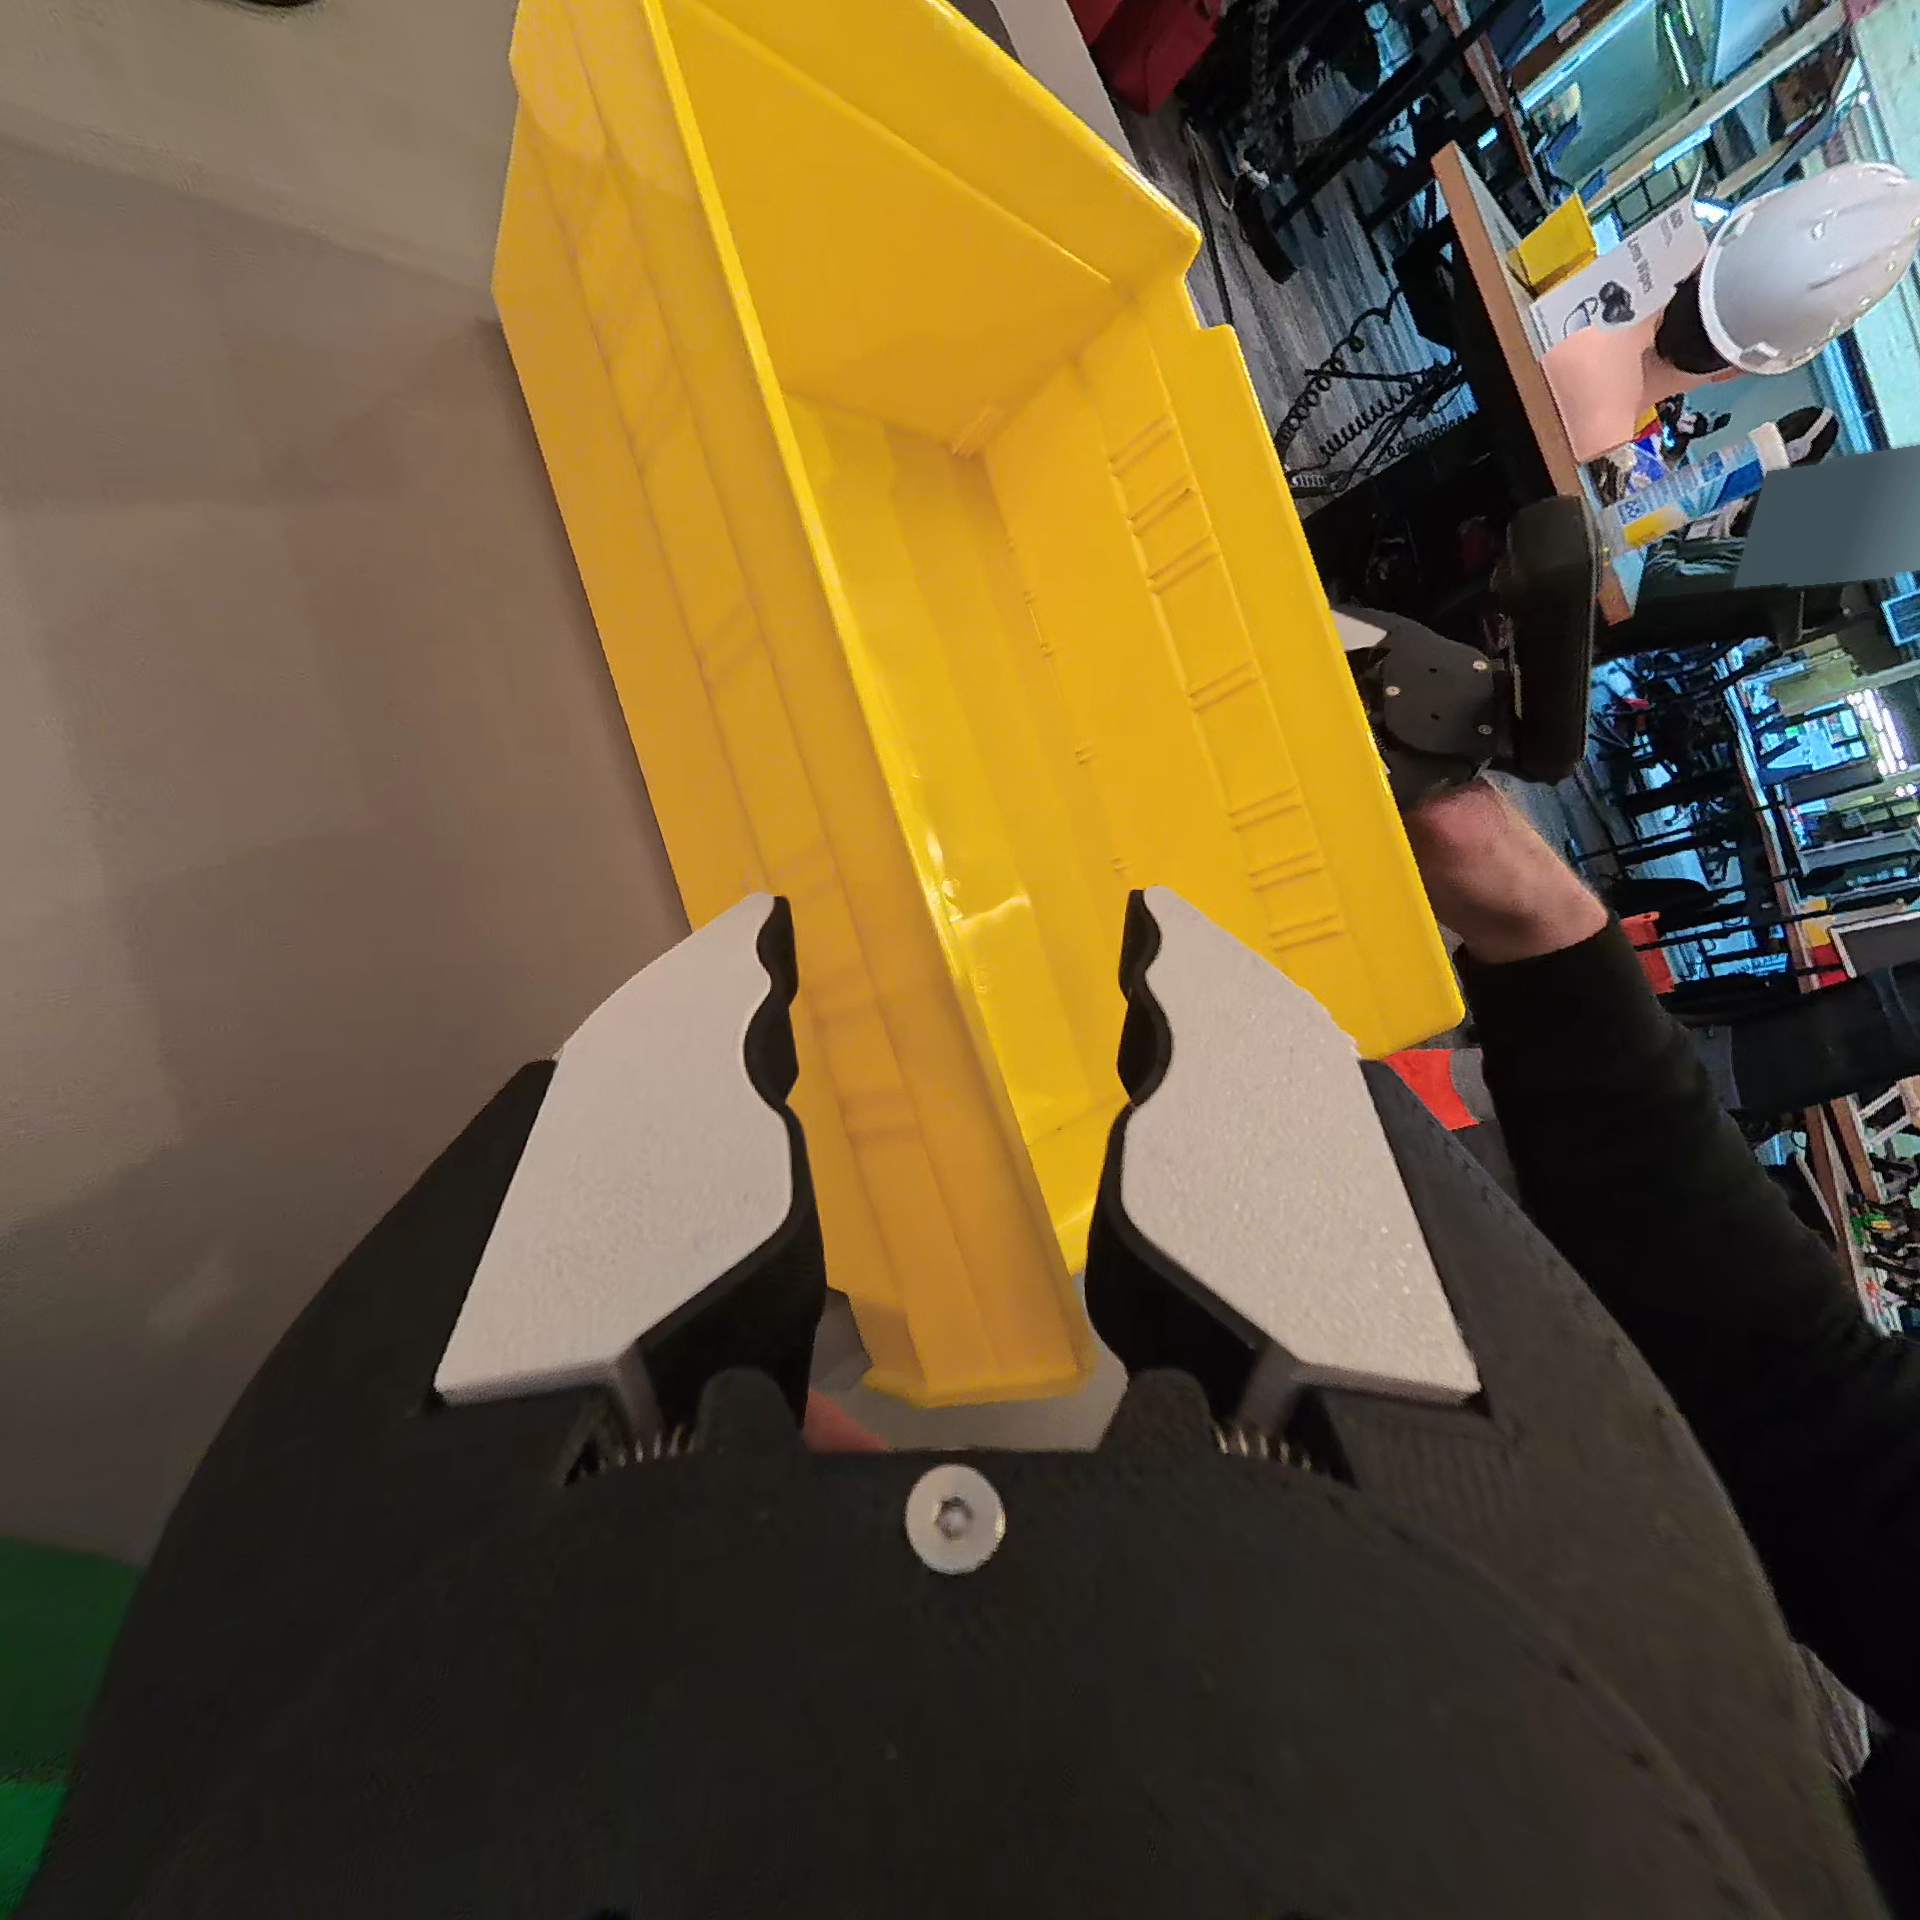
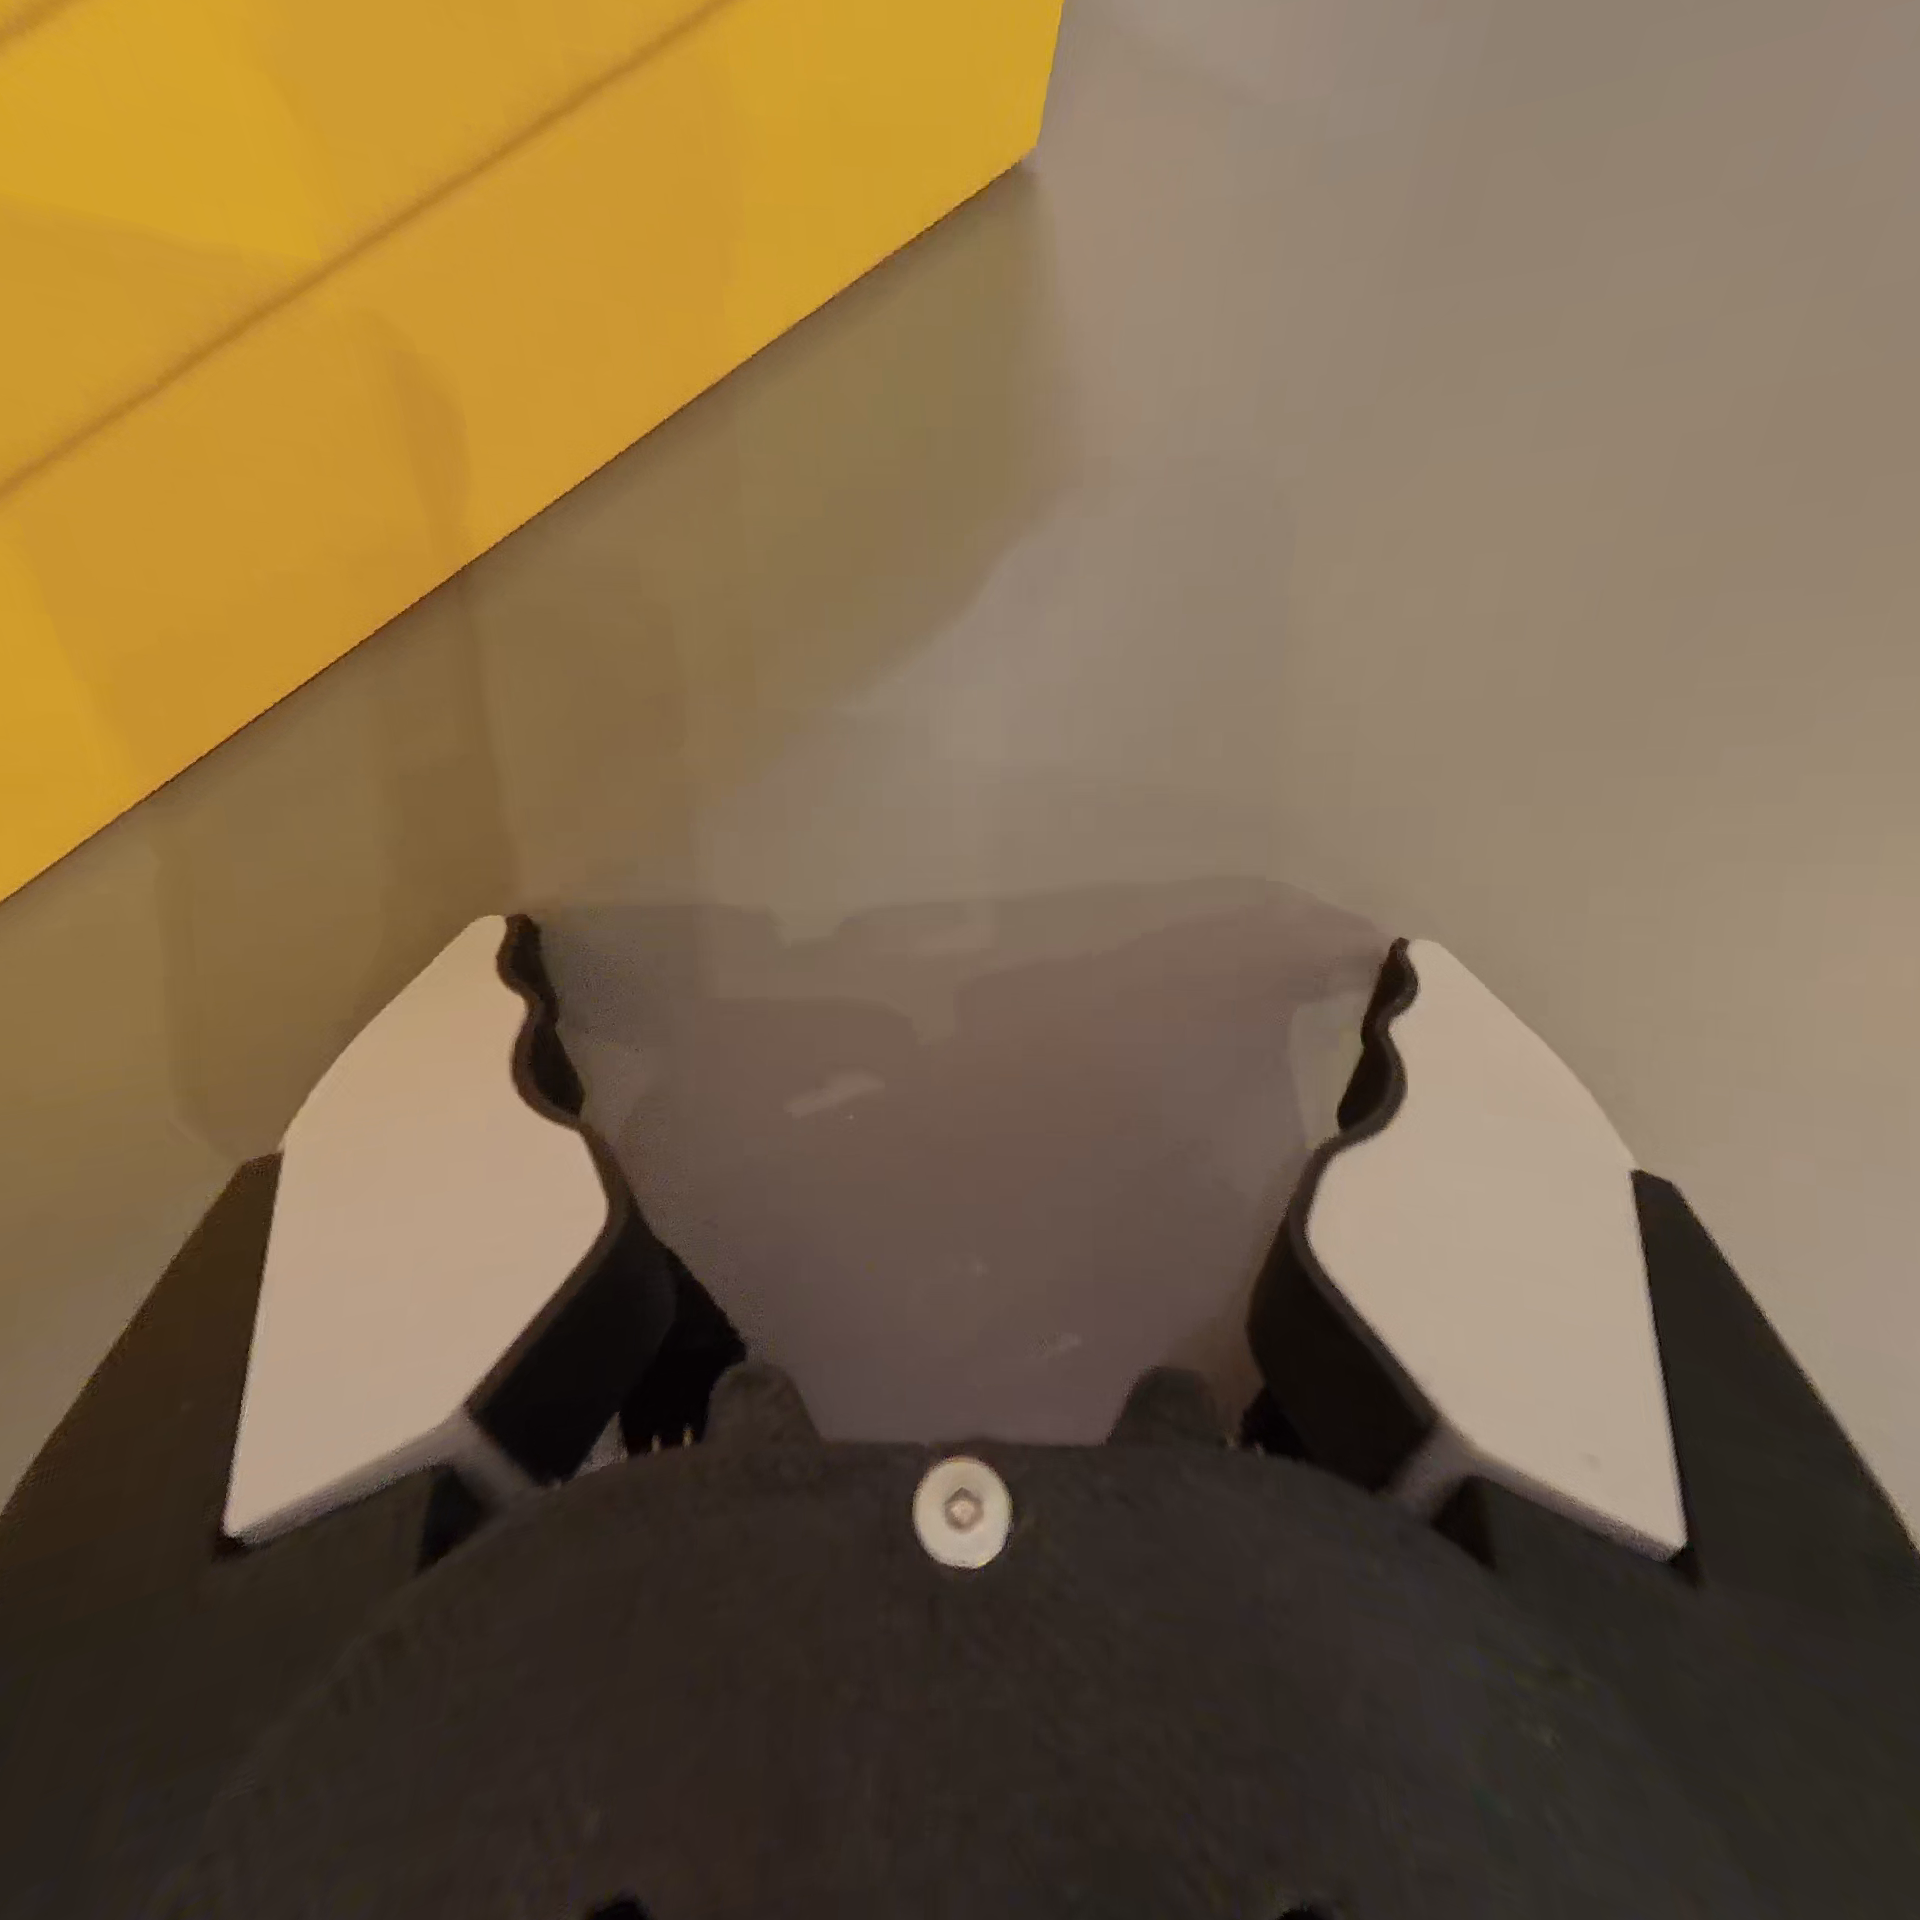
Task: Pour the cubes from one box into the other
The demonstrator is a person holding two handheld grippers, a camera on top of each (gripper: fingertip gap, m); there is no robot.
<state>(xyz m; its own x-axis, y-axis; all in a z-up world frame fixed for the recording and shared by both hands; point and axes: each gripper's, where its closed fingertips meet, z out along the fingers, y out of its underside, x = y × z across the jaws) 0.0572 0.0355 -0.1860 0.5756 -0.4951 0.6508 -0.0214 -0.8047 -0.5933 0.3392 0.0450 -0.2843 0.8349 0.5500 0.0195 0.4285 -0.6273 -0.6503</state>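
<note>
A yellow box (image 1: 935, 436) lies on the grey table (image 1: 260, 623); its inside shows no cubes. My left gripper (image 1: 956, 925) straddles the box's near long wall, one finger outside the stepped rim and one inside, closed on it. My right gripper (image 2: 956, 935) is wide open and empty, low over the bare table (image 2: 1455, 520), to the right of a yellow box's outer side (image 2: 364, 364). The right gripper also shows in the left wrist view (image 1: 1444, 707), held by a hand at the box's far side. No cubes are in view.
A green thing (image 1: 42, 1683) shows at the bottom left edge of the left wrist view, and a red one (image 1: 1439, 1086) peeks from behind the box's corner. Beyond the table edge are workshop benches, chairs and a white hard hat (image 1: 1808, 270).
</note>
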